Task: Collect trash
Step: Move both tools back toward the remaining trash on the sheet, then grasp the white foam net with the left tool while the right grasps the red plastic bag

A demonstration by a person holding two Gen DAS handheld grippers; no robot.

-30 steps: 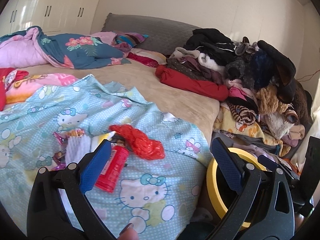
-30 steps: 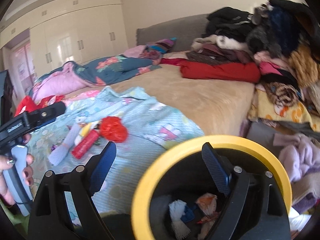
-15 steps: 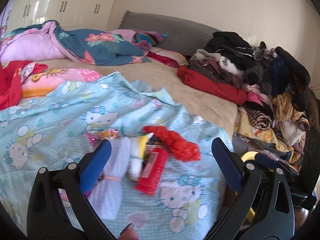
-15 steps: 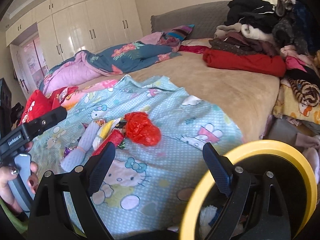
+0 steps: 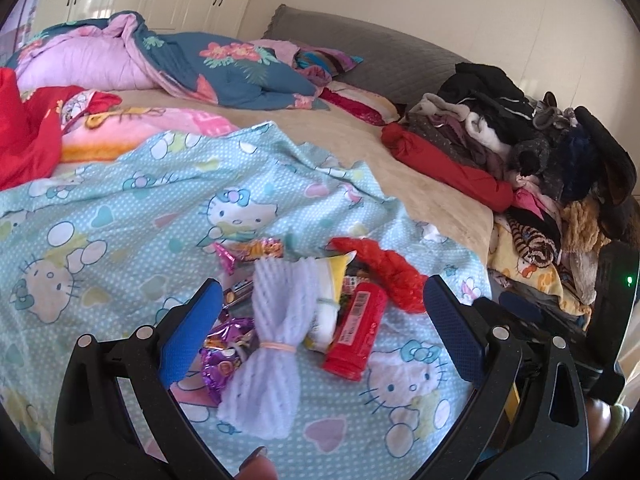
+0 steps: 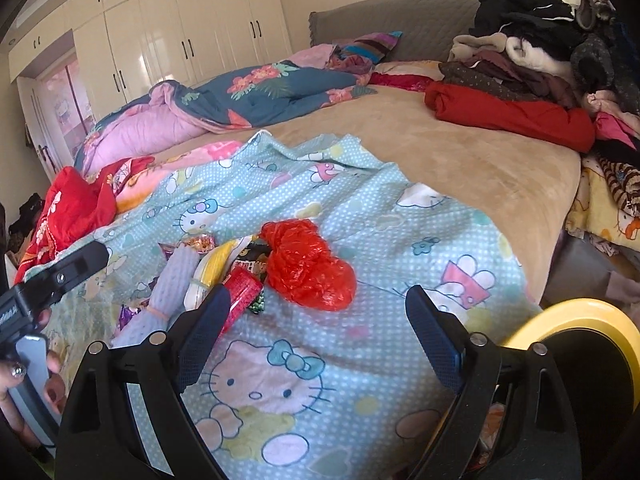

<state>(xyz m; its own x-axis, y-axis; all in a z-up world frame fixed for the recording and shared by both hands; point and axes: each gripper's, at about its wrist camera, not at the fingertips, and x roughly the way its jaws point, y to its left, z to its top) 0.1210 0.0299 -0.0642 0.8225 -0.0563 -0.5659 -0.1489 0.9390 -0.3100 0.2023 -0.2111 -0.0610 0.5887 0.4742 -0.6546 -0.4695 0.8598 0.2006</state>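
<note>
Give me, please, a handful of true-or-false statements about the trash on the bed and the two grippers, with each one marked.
1. The crumpled red plastic bag lies on the cartoon-cat sheet. True.
2. The right gripper is shut on the red bag. False: its jaws stand wide open and hold nothing.
3. A rubber band circles the pale lavender yarn bundle. True.
4. The red tube is already in the yellow-rimmed bin. False: it lies on the sheet beside the yarn.
5. The left gripper grips the yarn. False: its jaws are open, clear of the trash.
</note>
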